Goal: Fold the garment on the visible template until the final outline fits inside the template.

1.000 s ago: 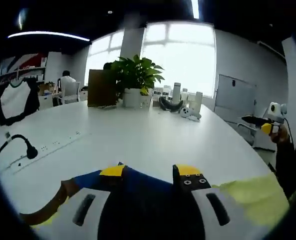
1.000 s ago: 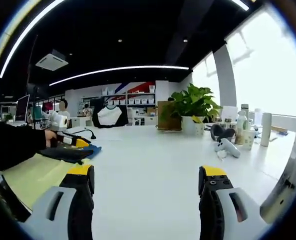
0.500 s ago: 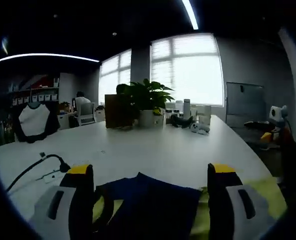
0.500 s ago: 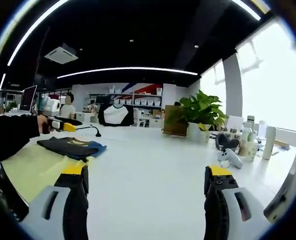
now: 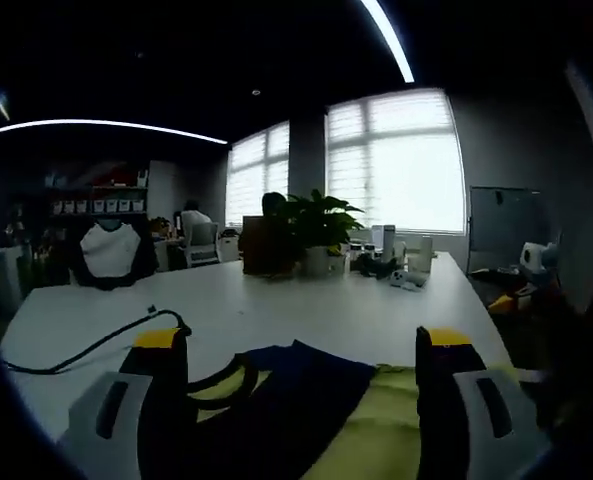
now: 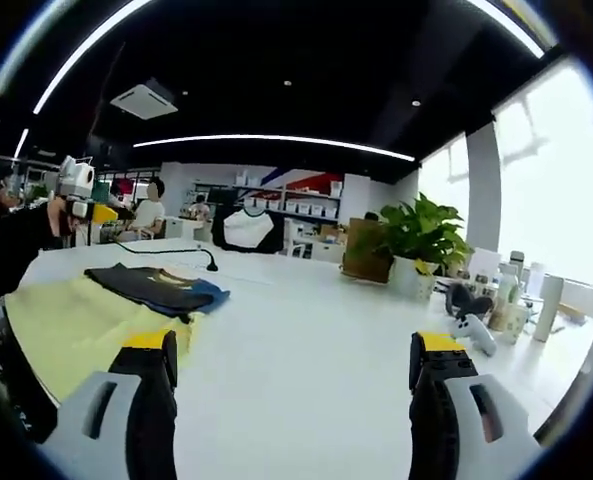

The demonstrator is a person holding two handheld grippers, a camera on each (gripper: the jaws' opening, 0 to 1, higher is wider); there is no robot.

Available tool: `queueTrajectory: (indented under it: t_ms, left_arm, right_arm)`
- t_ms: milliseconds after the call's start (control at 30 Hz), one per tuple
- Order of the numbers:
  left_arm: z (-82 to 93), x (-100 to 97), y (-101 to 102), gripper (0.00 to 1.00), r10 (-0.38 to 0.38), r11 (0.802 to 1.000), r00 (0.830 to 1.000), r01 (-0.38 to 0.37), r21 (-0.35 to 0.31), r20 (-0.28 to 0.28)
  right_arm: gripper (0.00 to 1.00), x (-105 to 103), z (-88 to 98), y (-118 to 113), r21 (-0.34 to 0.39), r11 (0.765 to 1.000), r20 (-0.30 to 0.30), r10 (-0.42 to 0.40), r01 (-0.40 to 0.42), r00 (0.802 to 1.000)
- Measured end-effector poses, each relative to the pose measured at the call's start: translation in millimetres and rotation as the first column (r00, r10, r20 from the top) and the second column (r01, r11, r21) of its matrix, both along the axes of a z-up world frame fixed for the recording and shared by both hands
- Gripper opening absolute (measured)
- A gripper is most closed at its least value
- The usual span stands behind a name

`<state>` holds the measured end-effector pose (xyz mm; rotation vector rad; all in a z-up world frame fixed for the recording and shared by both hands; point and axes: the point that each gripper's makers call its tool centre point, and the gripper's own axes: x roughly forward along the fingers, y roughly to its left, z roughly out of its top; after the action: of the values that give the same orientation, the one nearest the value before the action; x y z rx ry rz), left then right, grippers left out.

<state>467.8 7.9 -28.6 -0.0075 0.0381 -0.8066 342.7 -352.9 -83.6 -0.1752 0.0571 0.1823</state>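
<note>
Right now we hold our left claw (image 5: pixel 296 345) with its jaws spread wide and nothing between them; the folded garment (image 5: pixel 294 385) lies just ahead of and below the fingertips, dark navy with a yellowish collar band curling toward the left jaw. Under the garment and out toward the right jaw we see the pale yellow template (image 5: pixel 396 430) flat on the white table (image 5: pixel 306 310). Beyond the left jaw a black cable (image 5: pixel 96 342) trails across the table. Far ahead of this claw stands a potted plant (image 5: pixel 316 230) with small bottles and a white controller beside it, before bright windows. Off to the right jaw's side our other gripper shows small and dim at the table's edge.

Our right claw (image 6: pixel 296 350) is likewise wide open and holds nothing, hovering above bare white table (image 6: pixel 316 330). Well off past its left jaw we see the garment (image 6: pixel 156 287) lying folded on the far part of the template (image 6: pixel 71 325), most of the yellow sheet left uncovered nearer to us. Beyond that, the left gripper (image 6: pixel 81 195) is raised in the air at the end of a dark sleeve (image 6: pixel 11 245). Ahead and toward the right jaw are the potted plant (image 6: pixel 416 235), a white controller (image 6: pixel 473 330) and some bottles
</note>
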Motion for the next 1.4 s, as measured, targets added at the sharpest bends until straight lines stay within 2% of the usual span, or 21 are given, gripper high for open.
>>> queueTrajectory:
  t_ms: [233, 367, 567, 700, 800, 1033, 1100, 1133, 1267, 1400]
  left_arm:
    - [6.6, -28.0, 31, 1.0, 0.046, 0.999, 0.998, -0.045, -0.01, 0.03]
    - [5.1, -44.0, 45, 1.0, 0.096, 0.995, 0.995, -0.096, -0.032, 0.019]
    - [-4.8, -70.9, 68, 1.0, 0.175, 0.984, 0.984, -0.175, 0.01, 0.044]
    - [-16.3, -96.6, 80, 1.0, 0.184, 0.982, 0.983, -0.184, -0.047, -0.013]
    - [-16.9, -111.3, 89, 1.0, 0.21, 0.976, 0.978, -0.208, -0.066, 0.013]
    - [-19.6, -140.3, 106, 1.0, 0.267, 0.961, 0.964, -0.266, -0.075, 0.013]
    - [-16.6, -149.6, 108, 0.99, 0.272, 0.959, 0.962, -0.269, -0.083, 0.019]
    - [-16.0, -152.4, 111, 0.99, 0.285, 0.956, 0.958, -0.282, -0.074, 0.025]
    - [-18.6, -162.7, 130, 0.97, 0.382, 0.924, 0.922, -0.383, 0.004, 0.061]
    - [-24.2, -175.5, 136, 0.97, 0.389, 0.921, 0.921, -0.389, 0.015, 0.032]
  right_arm:
    - [1.0, 0, 4.4, 9, -0.015, 1.0, 0.007, 0.023, -0.023, 1.0]
    - [1.0, -1, 5.0, 14, -0.009, 0.999, -0.001, 0.039, -0.039, 0.999]
    - [1.0, -1, 0.7, 18, -0.012, 0.999, -0.015, 0.049, -0.049, 0.999]
    - [1.0, -3, 2.8, 23, -0.023, 0.998, -0.019, 0.062, -0.063, 0.998]
    - [1.0, -3, 2.8, 26, -0.031, 0.997, -0.026, 0.076, -0.077, 0.997]
    - [1.0, -7, 4.3, 40, -0.012, 0.992, -0.026, 0.128, -0.129, 0.991]
    - [1.0, -8, -0.3, 43, -0.045, 0.989, -0.047, 0.141, -0.143, 0.989]
    - [1.0, -8, -1.4, 44, -0.047, 0.988, -0.051, 0.144, -0.146, 0.988]
    - [1.0, -10, -1.9, 42, -0.018, 0.988, -0.075, 0.15, -0.152, 0.986]
    - [1.0, -13, -1.9, 41, -0.06, 0.987, -0.08, 0.147, -0.152, 0.986]
